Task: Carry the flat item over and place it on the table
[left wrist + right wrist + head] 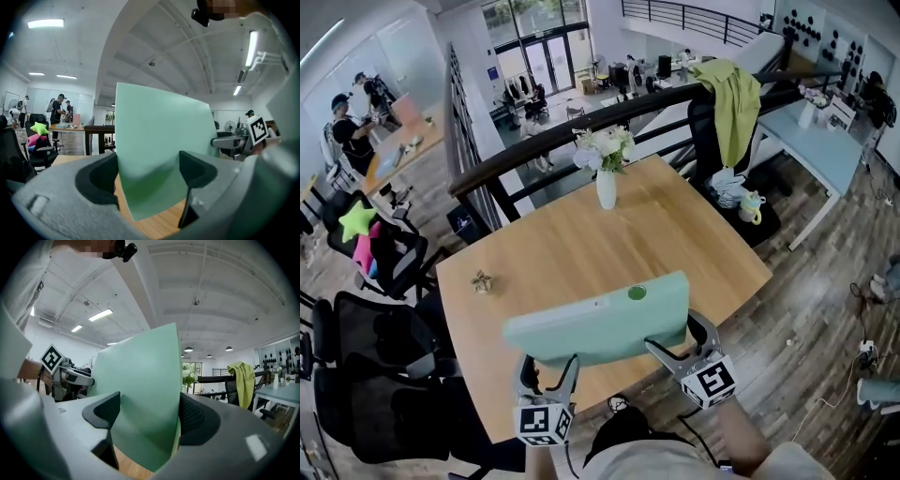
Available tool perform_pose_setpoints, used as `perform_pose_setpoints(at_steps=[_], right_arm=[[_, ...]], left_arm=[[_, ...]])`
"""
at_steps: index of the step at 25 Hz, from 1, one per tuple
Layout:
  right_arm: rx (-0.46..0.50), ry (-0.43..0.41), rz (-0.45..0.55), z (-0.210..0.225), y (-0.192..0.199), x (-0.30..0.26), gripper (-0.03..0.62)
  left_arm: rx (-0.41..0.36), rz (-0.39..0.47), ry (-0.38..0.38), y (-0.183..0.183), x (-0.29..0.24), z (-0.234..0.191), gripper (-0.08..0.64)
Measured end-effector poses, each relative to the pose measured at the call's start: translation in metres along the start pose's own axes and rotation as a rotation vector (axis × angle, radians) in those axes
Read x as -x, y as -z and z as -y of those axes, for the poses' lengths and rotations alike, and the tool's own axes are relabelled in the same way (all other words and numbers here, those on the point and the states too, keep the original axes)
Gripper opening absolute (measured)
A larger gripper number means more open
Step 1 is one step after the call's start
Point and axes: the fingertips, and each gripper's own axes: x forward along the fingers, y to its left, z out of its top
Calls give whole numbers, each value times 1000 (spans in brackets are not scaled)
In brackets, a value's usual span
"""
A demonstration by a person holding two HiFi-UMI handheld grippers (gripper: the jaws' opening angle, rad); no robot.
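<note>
Flat item, clamped along its lower edge by left tongs and right tongs, held tilted over the counter near edge, basically carried over, just not set down yet.

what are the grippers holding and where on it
Both hold the flat mint-green rectangular board: the left gripper clamps its near long edge toward the left end, the right gripper the same edge toward the right end.
</note>
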Motion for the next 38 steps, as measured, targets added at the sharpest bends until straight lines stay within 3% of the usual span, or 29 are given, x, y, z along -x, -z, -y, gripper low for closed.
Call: perform_pose_setpoints(at_steps=[10, 38], right_arm=[[0, -15, -50, 8, -1, -60, 394], [-7, -196, -87, 33, 4, -186, 396]], left_arm=[[35, -1, 11, -6, -32, -40, 420], [91, -31, -143, -10, -90, -104, 420]])
